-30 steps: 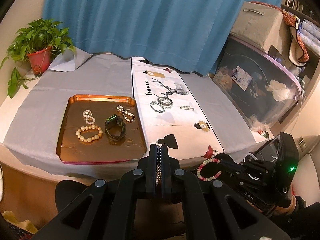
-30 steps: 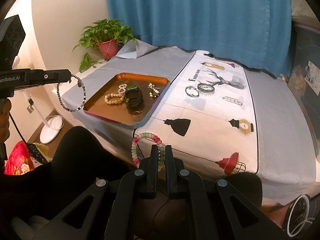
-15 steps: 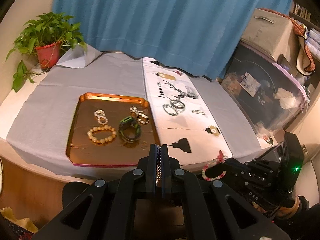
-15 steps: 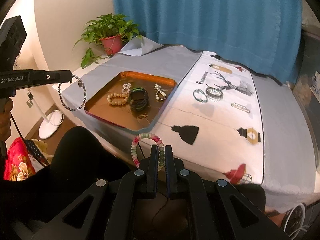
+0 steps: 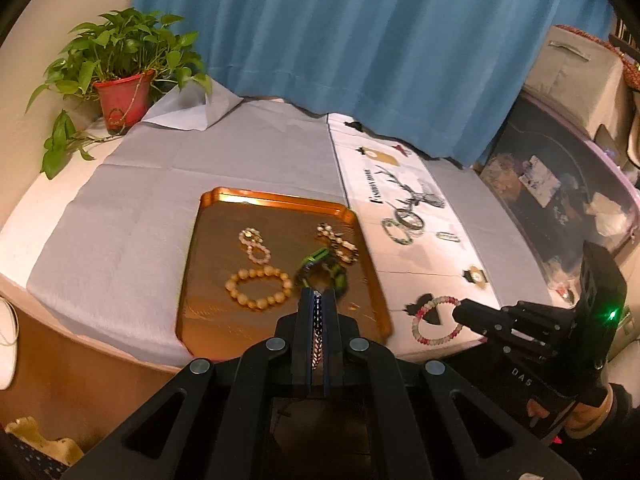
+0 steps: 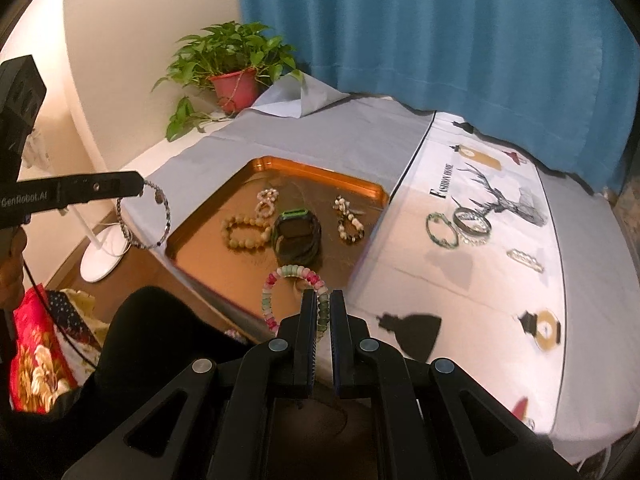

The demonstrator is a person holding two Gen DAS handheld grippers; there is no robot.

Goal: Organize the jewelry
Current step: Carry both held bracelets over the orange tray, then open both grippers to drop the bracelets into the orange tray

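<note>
A pink-and-green bead bracelet hangs clamped between the fingers of my right gripper, its loop standing up just ahead of the fingertips and over the near edge of the copper tray. My left gripper has its fingers pressed together on a dark metal-bead bracelet, which dangles below the fingertips in the right wrist view, out past the bench's left corner.

Beyond both pairs of fingers, the tray carries four pieces: a cream bead bracelet, a small pearl piece behind it, a green-and-black watch directly ahead of my left fingers, and a pearl-and-brown bracelet touching the watch's far side.

To the right of the tray, well beyond my right fingers, a white printed runner holds a green bangle and a silver bangle, the two overlapping beside a stag print, with a small silver clasp piece apart to their right.

A grey cloth covers the bench under the tray and runner. At the far left corner stands a potted plant in a red pot, and a blue curtain hangs behind the bench.
</note>
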